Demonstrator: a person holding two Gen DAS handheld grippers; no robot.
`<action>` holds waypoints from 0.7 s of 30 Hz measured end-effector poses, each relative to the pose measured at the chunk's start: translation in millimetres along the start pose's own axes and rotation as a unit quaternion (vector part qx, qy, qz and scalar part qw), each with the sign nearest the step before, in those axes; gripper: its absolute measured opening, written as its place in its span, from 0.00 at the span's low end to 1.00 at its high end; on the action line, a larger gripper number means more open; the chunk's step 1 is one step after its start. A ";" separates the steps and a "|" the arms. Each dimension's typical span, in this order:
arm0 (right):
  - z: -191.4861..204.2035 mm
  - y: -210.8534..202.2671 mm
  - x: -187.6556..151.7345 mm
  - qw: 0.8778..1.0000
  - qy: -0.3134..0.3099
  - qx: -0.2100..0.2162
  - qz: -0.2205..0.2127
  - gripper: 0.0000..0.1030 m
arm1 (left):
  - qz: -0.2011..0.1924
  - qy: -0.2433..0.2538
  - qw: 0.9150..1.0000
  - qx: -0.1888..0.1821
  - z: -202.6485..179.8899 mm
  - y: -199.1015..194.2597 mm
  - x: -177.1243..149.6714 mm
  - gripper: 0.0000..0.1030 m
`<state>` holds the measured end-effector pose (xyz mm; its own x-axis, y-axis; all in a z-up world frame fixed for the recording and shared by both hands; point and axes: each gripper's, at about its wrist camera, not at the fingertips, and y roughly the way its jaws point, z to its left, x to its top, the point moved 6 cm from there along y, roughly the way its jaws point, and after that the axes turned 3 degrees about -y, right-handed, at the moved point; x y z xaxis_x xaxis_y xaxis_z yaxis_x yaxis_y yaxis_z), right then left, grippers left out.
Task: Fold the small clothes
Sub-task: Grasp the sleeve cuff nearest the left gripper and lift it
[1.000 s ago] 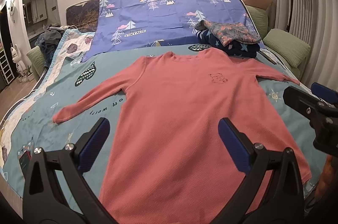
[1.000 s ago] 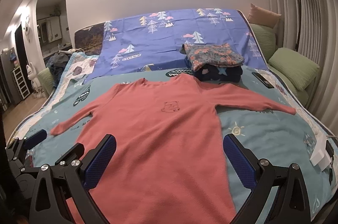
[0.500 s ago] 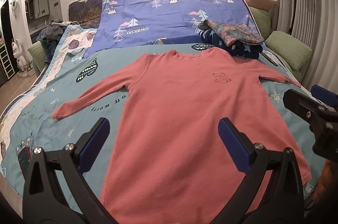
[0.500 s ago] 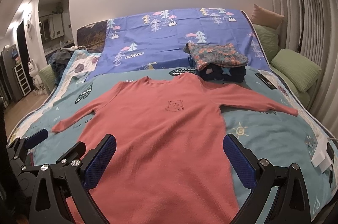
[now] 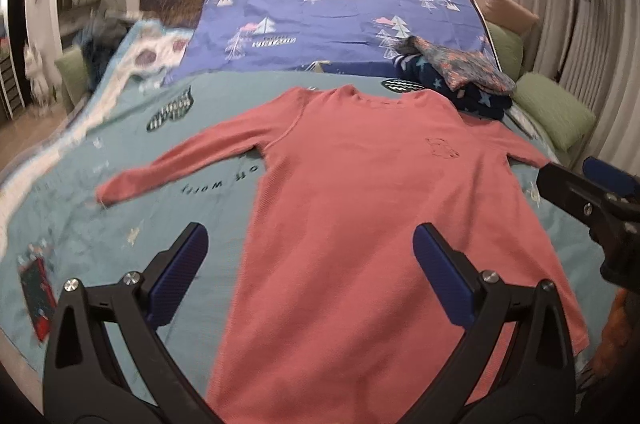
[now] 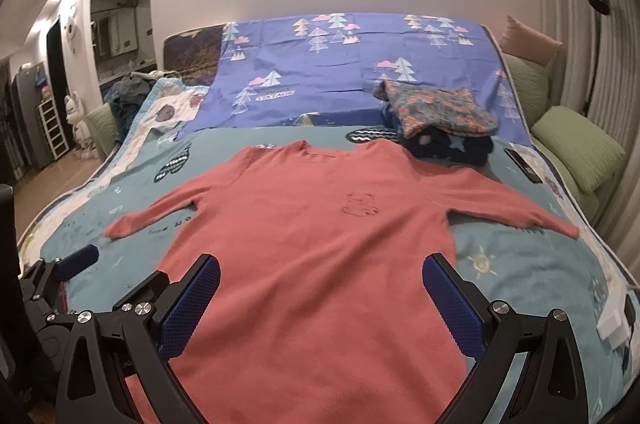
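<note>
The left gripper (image 5: 306, 264) and right gripper (image 6: 320, 296) both hang spread wide and empty above the hem of the shirt (image 6: 320, 244). The shirt lies flat, front up, sleeves out, on the teal quilt (image 6: 520, 264). Beyond its collar sits a stack of folded clothes (image 6: 440, 123) against the blue sheet (image 6: 340, 63).
</note>
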<state>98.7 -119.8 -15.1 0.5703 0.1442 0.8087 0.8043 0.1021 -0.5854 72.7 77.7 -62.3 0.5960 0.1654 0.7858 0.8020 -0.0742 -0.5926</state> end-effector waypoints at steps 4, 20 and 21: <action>18.3 22.1 11.9 0.999 -0.037 0.006 0.008 1.00 | 0.028 -0.077 0.997 0.013 60.6 18.9 2.6 0.99; 50.0 106.2 26.3 0.993 -0.079 0.058 0.066 1.00 | 0.111 -0.404 0.905 0.073 298.1 156.3 -4.9 0.63; 48.0 113.0 26.4 0.993 -0.078 0.057 0.071 1.00 | 0.115 -0.428 0.894 0.067 305.4 169.5 -5.1 0.63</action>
<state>196.6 -57.3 -62.7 0.6371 0.3149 0.7035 0.6882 0.1784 -0.7032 193.5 364.7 -220.8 0.4504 0.8567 0.2514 0.6152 -0.0938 -0.7828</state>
